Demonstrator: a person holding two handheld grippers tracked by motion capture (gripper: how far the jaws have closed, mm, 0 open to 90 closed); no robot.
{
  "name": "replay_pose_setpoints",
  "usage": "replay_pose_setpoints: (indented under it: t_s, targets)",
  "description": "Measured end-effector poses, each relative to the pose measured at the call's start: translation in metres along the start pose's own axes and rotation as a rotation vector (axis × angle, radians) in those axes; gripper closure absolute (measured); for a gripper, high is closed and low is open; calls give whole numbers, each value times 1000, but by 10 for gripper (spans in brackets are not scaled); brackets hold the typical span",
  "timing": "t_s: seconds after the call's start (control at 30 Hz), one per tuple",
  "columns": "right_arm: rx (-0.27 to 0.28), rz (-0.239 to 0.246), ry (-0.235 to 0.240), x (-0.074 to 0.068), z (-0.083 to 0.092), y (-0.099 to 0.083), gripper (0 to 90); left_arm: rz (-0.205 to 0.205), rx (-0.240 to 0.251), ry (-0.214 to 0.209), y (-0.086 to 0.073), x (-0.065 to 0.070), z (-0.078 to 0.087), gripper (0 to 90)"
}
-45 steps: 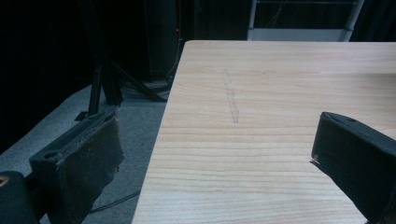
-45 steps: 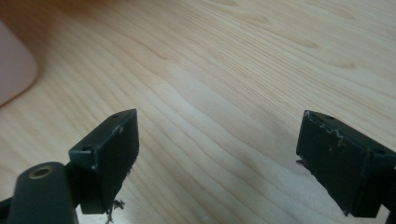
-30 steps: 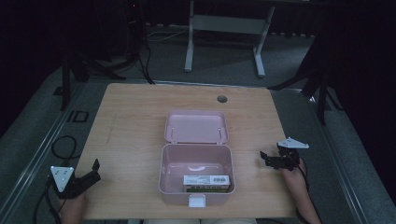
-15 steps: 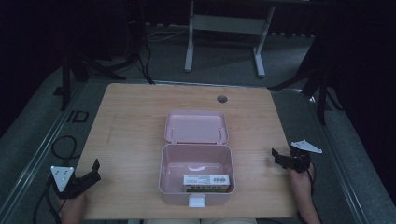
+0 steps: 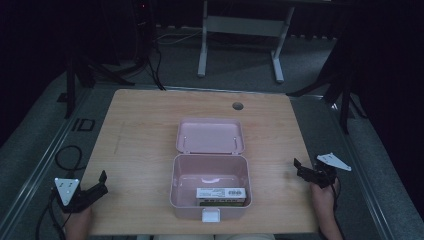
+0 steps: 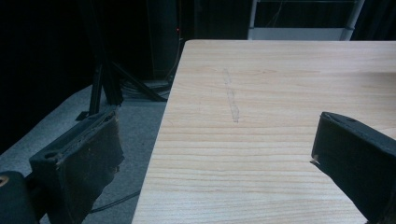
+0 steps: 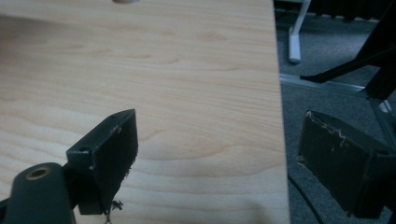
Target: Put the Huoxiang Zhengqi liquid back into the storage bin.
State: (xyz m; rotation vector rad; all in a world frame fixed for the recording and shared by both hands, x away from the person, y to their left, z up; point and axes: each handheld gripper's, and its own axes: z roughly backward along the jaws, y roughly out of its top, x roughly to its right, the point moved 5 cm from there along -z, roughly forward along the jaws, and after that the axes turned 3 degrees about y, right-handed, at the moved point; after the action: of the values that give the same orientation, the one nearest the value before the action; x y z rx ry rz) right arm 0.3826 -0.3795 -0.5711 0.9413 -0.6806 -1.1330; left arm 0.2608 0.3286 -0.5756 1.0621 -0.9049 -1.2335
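A pink plastic box (image 5: 210, 194) sits open at the front middle of the wooden table (image 5: 140, 130), its lid (image 5: 210, 135) laid back flat behind it. A small white-labelled carton (image 5: 221, 194) lies inside against the front wall. My left gripper (image 5: 102, 182) rests open at the table's front left corner, well left of the box; in the left gripper view its jaws stand wide apart over bare wood (image 6: 261, 116). My right gripper (image 5: 301, 170) hovers open at the table's right edge; in the right gripper view one jaw is over wood, the other over the floor.
A round cable hole (image 5: 238, 106) sits near the table's far edge. Grey carpet (image 5: 40, 150) surrounds the table, with black stand legs (image 5: 95, 70) at the left and a white desk frame (image 5: 240, 30) behind. A cable loops on the floor (image 5: 67, 155) at the left.
My right gripper has drawn back from near the box to the table's right edge. The left gripper and the box have stayed put.
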Motion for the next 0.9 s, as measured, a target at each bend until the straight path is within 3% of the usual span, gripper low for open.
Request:
replay_pose_setpoints:
  t_s: [0.07, 0.13, 0.37, 0.5, 0.9]
  targets:
    - [24, -1, -18, 1, 1, 1, 119, 0, 1, 0, 0, 0, 0, 21]
    - [17, -9, 4, 0, 0, 0, 119, -1, 1, 0, 0, 0, 0, 21]
    - [6, 22, -10, -3, -1, 0, 119, -3, 1, -1, 0, 0, 0, 21]
    - [-3, 14, -35, -1, -1, 0, 119, -3, 1, -1, 0, 0, 0, 21]
    - [-19, -52, -49, 6, -1, -1, 119, -3, 2, 0, 0, 0, 0, 21]
